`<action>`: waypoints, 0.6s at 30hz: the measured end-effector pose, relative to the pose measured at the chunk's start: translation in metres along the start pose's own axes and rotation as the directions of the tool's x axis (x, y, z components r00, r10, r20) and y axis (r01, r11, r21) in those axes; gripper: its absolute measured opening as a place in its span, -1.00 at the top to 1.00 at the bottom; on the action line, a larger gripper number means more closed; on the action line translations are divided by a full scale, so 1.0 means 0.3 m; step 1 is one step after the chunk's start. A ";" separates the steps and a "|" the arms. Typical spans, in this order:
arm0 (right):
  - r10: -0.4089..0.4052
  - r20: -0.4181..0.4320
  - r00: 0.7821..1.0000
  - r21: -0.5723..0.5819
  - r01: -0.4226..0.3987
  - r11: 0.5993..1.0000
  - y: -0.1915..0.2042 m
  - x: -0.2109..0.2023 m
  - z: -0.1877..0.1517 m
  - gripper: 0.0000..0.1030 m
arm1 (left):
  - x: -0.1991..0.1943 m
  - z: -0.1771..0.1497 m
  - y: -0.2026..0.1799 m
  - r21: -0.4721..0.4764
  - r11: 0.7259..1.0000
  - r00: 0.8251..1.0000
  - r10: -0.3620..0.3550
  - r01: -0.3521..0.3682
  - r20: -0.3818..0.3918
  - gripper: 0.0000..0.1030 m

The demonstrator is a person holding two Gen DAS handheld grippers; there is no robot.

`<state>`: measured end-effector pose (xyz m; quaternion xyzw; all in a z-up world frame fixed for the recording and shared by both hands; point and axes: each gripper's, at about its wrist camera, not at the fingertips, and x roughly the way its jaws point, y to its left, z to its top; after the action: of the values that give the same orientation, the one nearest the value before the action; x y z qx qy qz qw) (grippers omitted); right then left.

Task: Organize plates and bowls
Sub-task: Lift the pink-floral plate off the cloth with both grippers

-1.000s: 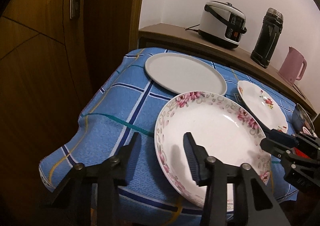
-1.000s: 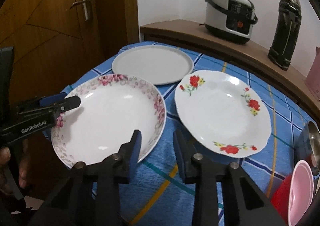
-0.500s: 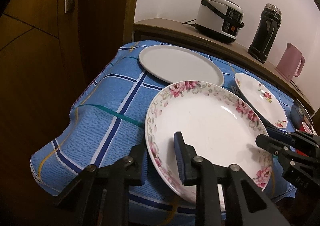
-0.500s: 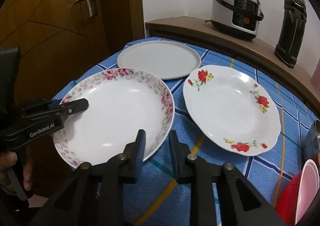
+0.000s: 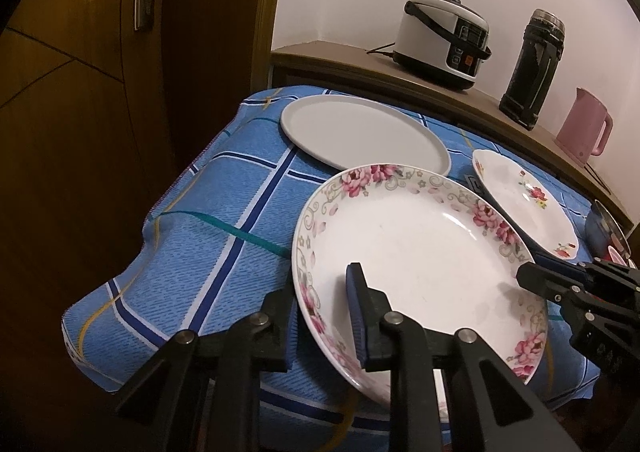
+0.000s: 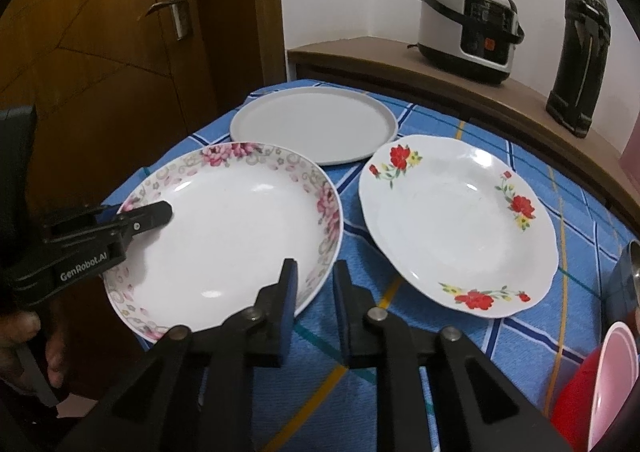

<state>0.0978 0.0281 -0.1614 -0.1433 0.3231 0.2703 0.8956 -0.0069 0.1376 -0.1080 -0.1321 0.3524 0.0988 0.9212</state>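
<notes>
left gripper clamped on the near-left rim of the pink plate, one finger under the rim, the other on the inner face; its jaws have just been closing. right gripper likewise pinching the same plate at its near-right rim, one finger inside the plate, the other outside over the cloth; its jaws too have just been closing. the pink plate sits at the near-left corner of the table, its left edge overhanging the blue checked cloth. just behind it lies a plain grey plate, its near edge overlapped by the pink plate's rim. to the right, just beside but apart, a red-flowered plate. at the far right edge, a steel bowl and a pink bowl nested in a red one, both cut off by the frame. on the shelf behind: rice cooker, dark flask, pink kettle. wooden door at left
</notes>
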 end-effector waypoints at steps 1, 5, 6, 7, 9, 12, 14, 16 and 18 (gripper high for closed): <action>-0.002 0.001 1.000 -0.002 0.002 1.000 0.002 -0.001 0.000 0.66 | 0.000 0.000 -0.001 0.002 1.000 1.000 0.002 -0.002 0.001 0.53; 0.044 0.003 0.999 0.054 -0.044 0.998 -0.029 0.002 0.004 0.69 | 0.002 0.000 0.001 -0.002 1.000 1.000 0.001 -0.001 0.006 0.53; 0.048 0.005 0.999 0.063 -0.048 0.997 -0.032 0.001 0.005 0.71 | 0.002 -0.001 0.000 -0.004 1.000 1.000 0.001 -0.001 0.007 0.53; 0.043 0.006 0.999 0.067 -0.043 0.997 -0.031 -0.001 0.006 0.73 | 0.002 -0.001 -0.004 0.000 1.000 1.000 0.003 -0.003 0.007 0.53; 0.031 0.003 1.000 0.060 -0.031 0.998 -0.019 -0.005 0.007 0.73 | 0.002 -0.001 -0.005 -0.002 1.000 1.000 0.005 -0.005 0.004 0.54; 0.039 -0.002 0.999 0.075 -0.039 0.996 -0.023 -0.006 0.006 0.75 | 0.000 0.004 -0.005 -0.006 1.000 1.000 0.004 -0.004 0.002 0.56; 0.033 -0.002 0.999 0.072 -0.033 0.997 -0.018 -0.009 0.004 0.75 | -0.003 0.006 -0.005 -0.011 1.000 1.000 0.002 -0.001 0.002 0.57; 0.030 0.001 1.000 0.070 -0.030 0.997 -0.017 -0.012 0.001 0.75 | -0.004 0.009 -0.007 -0.012 1.000 1.000 0.004 -0.003 0.004 0.57; 0.031 0.008 0.999 0.073 -0.032 0.997 -0.020 -0.020 0.000 0.75 | -0.008 0.012 -0.006 -0.016 1.000 1.000 -0.001 0.001 0.006 0.57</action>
<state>0.0974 0.0210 -0.1571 -0.1046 0.3320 0.2730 0.8968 -0.0059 0.1368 -0.1036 -0.1393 0.3490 0.1016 0.9211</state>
